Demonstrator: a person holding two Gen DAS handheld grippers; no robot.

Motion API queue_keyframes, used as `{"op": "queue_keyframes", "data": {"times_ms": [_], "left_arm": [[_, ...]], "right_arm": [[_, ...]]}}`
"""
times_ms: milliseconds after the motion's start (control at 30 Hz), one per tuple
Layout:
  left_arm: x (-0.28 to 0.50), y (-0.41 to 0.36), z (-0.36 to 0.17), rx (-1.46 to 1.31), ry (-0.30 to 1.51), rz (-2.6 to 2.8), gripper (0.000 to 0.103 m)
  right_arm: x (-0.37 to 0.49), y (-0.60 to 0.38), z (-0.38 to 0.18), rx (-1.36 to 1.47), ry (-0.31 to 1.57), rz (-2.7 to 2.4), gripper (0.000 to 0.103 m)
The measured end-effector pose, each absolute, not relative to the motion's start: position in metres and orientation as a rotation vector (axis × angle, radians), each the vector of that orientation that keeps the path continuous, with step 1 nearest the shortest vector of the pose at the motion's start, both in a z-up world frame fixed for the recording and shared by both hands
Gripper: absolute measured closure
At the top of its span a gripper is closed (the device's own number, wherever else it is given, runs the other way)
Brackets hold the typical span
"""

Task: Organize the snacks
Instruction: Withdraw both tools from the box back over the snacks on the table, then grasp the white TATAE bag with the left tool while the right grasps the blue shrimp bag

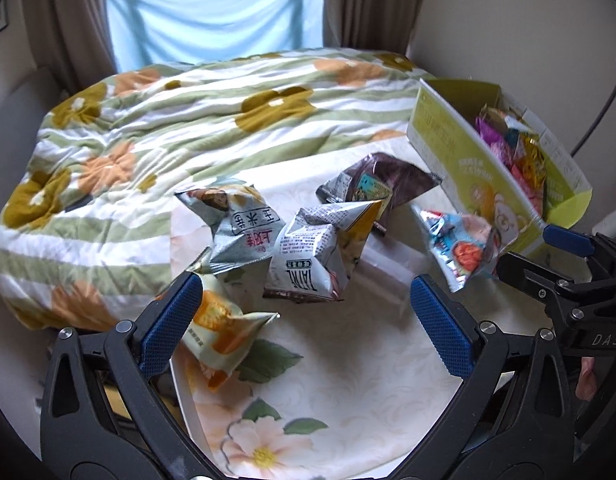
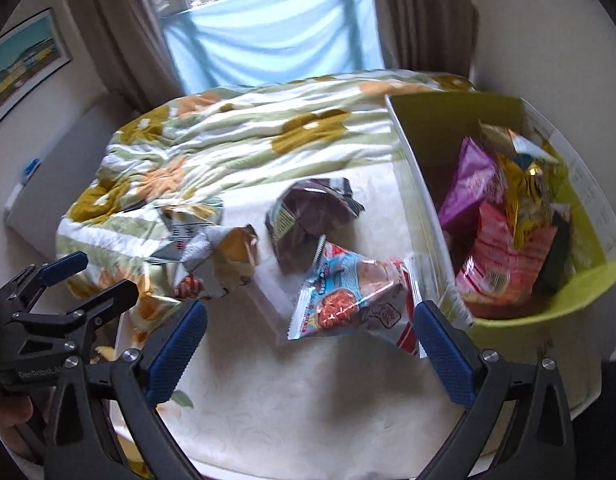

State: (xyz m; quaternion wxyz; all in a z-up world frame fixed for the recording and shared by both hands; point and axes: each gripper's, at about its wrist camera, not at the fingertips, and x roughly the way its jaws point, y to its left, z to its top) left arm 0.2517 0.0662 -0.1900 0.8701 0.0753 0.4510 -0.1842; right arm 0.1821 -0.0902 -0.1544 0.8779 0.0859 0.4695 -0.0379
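blue-padded left gripper [image 1: 304, 316] and right gripper [image 2: 311, 344] both hang spread wide, holding nothing, over a floral tray [image 1: 347, 380]. loose snack packets [image 1: 308, 256] lie mid-tray; at two o'clock, a green box [image 2: 423, 208] holds more snacks.

Snack packets [image 1: 308, 256] of crinkled foil-like film, glossy and creased, lie on a smooth cream surface [image 1: 347, 380] printed with flowers (cloth or plastic cannot be told). The dark packet [image 2: 311, 216] near its far edge looks equally shiny. The box [image 1: 467, 168] at the right edge is matt green-and-white card, holding more glossy wrappers [image 2: 503, 248]. The blanket [image 1: 148, 128] beyond is soft, rumpled cloth. Left gripper [image 1: 304, 320] and right gripper [image 2: 311, 344]: matt black plastic arms, bright metal rivets, blue finely textured pads [image 1: 170, 324].
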Motion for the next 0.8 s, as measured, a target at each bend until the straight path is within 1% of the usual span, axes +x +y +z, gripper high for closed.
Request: {"op": "queue_keyframes", "data": {"times_ms": [333,633,667,700,800], "left_arm": [[0.279,0.044,-0.255,0.329,0.936,-0.465,0.001],[0.289,0.019,-0.281,0.497,0.869,-0.499,0.002],[0.290,0.015,-0.284,0.518,0.866,-0.500,0.005],[0.291,0.013,-0.286,0.535,0.863,-0.502,0.011],[0.294,0.008,-0.294,0.565,0.872,-0.514,0.019]], "right_arm": [[0.206,-0.077,-0.215,0.086,0.972,-0.285,0.001],[0.215,-0.078,-0.237,0.018,0.977,-0.354,0.001],[0.216,-0.079,-0.239,0.016,0.980,-0.355,0.001],[0.217,-0.080,-0.240,0.014,0.982,-0.358,0.001],[0.220,-0.081,-0.242,0.012,0.983,-0.367,0.001]]}}
